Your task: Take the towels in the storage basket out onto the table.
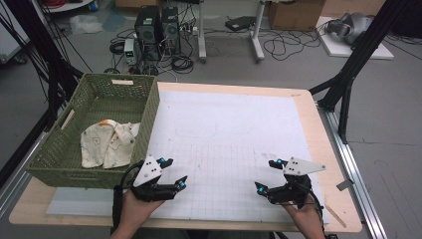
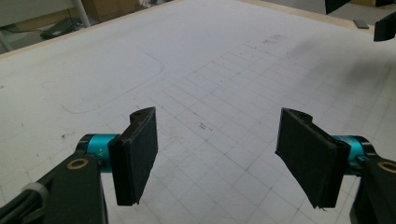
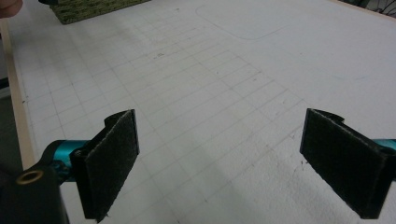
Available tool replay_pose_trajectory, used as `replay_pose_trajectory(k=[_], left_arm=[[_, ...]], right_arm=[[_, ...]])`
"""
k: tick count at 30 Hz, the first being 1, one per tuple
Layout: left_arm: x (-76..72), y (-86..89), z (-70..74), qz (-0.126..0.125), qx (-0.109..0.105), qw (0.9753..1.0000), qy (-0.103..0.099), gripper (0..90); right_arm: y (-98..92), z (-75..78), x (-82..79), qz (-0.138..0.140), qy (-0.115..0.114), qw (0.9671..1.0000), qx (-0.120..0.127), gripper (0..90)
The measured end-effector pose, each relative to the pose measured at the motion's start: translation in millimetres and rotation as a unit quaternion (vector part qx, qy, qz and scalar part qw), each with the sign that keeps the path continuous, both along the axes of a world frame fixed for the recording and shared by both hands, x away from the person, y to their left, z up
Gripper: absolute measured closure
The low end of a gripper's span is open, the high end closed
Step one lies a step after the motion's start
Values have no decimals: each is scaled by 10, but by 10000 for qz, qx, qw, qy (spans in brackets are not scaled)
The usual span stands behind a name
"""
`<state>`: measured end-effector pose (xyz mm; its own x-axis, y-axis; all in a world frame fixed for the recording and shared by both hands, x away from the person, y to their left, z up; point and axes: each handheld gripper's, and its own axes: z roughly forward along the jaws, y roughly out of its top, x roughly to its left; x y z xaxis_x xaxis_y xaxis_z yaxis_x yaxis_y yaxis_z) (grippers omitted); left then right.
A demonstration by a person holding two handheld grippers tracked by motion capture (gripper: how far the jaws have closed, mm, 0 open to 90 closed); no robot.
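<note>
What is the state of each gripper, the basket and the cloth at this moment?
left gripper: open, holds nothing, over the mat.
right gripper: open, holds nothing, over the mat.
green basket: upright, at the table's left side.
cloth: crumpled, inside the basket.
white mat: flat, bare.

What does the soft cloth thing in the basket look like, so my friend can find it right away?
Start at the wooden table with the big white gridded sheet. At its left edge sits a green woven basket. Inside, near its front right corner, lies a crumpled cream cloth with faint printed shapes and a bit of orange at the top; it is the soft, pale thing among the green weave.
</note>
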<state>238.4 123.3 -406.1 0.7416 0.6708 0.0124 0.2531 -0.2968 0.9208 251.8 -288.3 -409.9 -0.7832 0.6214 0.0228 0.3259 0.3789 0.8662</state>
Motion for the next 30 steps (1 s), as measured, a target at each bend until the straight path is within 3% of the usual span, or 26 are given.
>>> replay_pose_trajectory(k=[16, 24, 30], left_arm=[[-28, -22, 2, -36, 167, 9998, -54, 299], [-17, -15, 12, -42, 63, 10000, -27, 302], [-15, -23, 12, -89, 101, 9999, 8, 303]], right_arm=[[-23, -1, -4, 8, 7, 10000, 30, 109], [-17, -8, 9, 31, 25, 10000, 6, 109], [-21, -8, 8, 37, 40, 10000, 44, 109]])
